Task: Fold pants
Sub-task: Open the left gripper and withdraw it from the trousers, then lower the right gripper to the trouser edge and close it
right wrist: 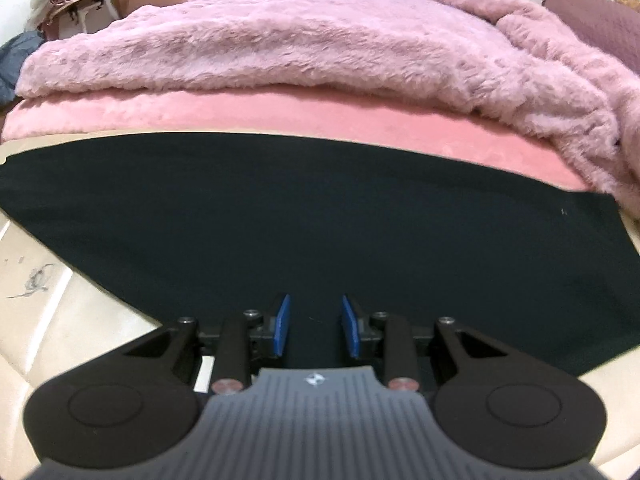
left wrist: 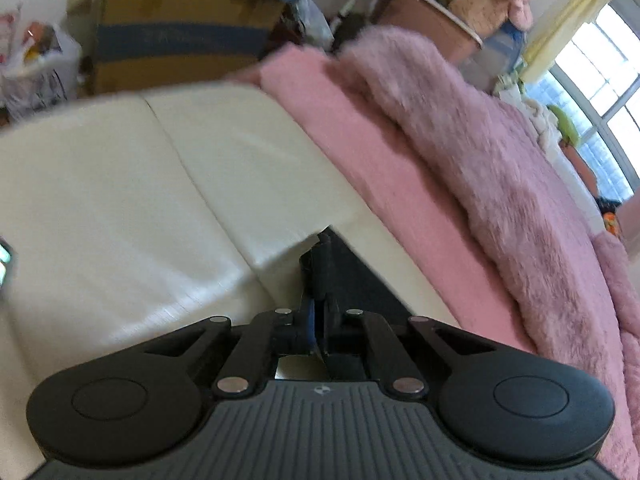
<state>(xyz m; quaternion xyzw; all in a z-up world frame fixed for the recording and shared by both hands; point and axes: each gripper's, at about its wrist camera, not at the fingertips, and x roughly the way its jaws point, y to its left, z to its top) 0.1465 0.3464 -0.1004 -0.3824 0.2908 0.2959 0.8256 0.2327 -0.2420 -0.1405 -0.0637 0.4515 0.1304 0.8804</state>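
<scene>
Pants (right wrist: 320, 216), dark and flat, lie spread across the cream padded bench (right wrist: 80, 344) at the foot of the bed, their far edge running along the pink sheet (right wrist: 280, 116). The right tongs (right wrist: 314, 328) hover just above the cloth with blue pads (right wrist: 283, 324) spread and nothing between them. The left tongs (left wrist: 318, 320) are pressed together, pinching a dark corner of the pants (left wrist: 340, 276) and lifting it off the bench (left wrist: 120, 200).

Judging by this, a fold is under way. Best play: keep the left pinch firm and carry that corner in a low, even arc so the cloth does not drag. The right tongs should bite a matching edge, not the middle, so both sides travel together and the edges line up.

Trouble spots: the left view is blurred, so how much cloth sits in that pinch is hard to say, probably just a thin edge. Waistband and hems cannot be told apart. The near edge of the pants is hidden under the right tool, and the fluffy blanket (right wrist: 320, 40) covers the rest of the bed.
</scene>
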